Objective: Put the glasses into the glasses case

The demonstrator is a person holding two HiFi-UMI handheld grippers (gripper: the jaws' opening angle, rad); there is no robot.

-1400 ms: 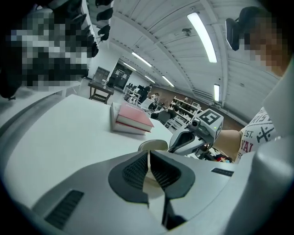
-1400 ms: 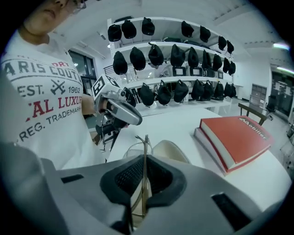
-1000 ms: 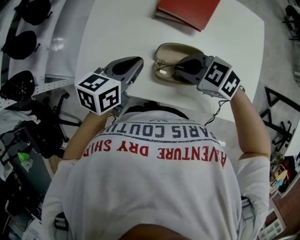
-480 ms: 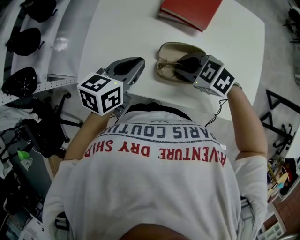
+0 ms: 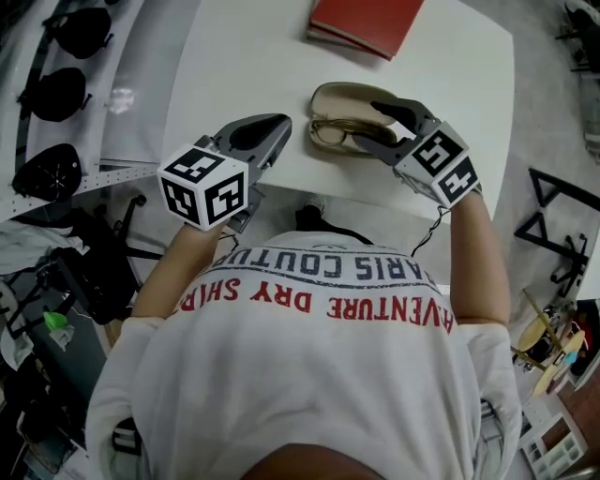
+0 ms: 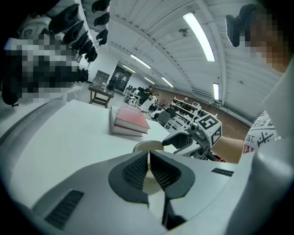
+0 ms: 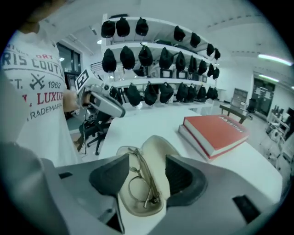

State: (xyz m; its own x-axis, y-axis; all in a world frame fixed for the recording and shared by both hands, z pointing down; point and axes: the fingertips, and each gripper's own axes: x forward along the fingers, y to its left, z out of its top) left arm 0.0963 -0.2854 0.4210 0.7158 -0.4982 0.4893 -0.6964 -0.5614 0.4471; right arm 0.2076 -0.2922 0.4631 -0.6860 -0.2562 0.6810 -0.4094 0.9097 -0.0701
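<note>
In the head view, the top edge cuts off the book [image 5: 361, 23] and the table [image 5: 244, 66]. The right gripper [image 5: 370, 124], its jaws opening with the case [image 5: 342, 98] between them, covers 1 end of the case and 1 side of the glasses [image 5: 330, 134]. In the left gripper view, the left gripper [image 6: 148, 156] hides most of the case, and the far shelves [image 6: 183, 108] are too small to make out.
</note>
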